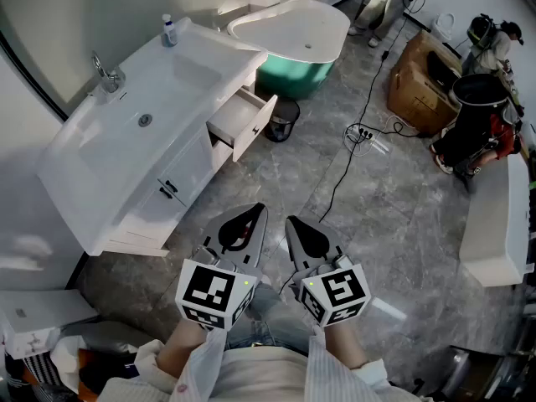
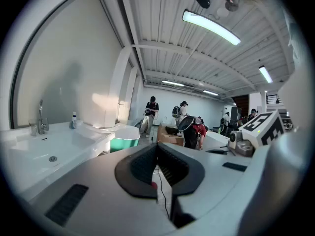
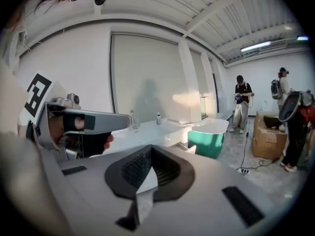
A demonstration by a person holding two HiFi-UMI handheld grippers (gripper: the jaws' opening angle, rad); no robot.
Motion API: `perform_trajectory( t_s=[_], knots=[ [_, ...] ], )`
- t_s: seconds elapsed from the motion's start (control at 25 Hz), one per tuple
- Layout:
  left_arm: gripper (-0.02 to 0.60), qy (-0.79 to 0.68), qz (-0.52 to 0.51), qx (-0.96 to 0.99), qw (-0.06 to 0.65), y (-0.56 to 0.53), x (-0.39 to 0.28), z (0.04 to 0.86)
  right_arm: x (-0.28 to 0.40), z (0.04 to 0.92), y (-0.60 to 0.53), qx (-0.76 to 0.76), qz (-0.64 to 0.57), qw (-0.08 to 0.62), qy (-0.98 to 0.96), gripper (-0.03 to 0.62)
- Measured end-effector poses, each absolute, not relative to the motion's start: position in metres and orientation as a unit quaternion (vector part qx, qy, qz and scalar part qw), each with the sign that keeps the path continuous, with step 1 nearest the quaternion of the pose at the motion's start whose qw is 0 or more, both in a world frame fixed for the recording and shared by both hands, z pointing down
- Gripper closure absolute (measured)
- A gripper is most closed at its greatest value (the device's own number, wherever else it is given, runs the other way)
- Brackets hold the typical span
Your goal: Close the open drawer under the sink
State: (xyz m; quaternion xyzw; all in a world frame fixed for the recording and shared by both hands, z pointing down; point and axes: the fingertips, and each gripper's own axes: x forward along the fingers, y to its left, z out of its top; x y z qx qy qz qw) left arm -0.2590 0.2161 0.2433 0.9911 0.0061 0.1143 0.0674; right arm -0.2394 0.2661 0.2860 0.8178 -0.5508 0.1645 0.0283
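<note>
Drawer [image 1: 249, 124], glossy white and boxy, juts open under the rectangular sink [image 1: 100, 136], well apart from left gripper [image 1: 257, 213] and right gripper [image 1: 291, 224], ribbed black jaws clenched empty.

Bright, even light from a ceiling strip [image 2: 211, 26], fisheye-warped dark edges (gripper views)

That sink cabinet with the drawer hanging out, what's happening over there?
A person stands back from the white sink cabinet, holding a two-jaw gripper in each hand. The left gripper and right gripper are both shut, empty and held close to the body. The drawer at the cabinet's end is open, untouched.
</note>
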Motion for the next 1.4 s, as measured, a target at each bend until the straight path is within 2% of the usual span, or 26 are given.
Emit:
perform_trajectory(
  t_s=[0.88, 1.4],
  knots=[
    [0.565, -0.006, 0.115, 0.991, 0.070, 0.248, -0.241, 0.253, -0.215, 0.294, 0.310, 0.822, 0.163, 0.017, -0.546, 0.585],
    [0.565, -0.004, 0.111, 0.991, 0.074, 0.193, -0.173, 0.259, -0.151, 0.308, 0.260, 0.819, 0.176, 0.016, -0.546, 0.585]
  ],
)
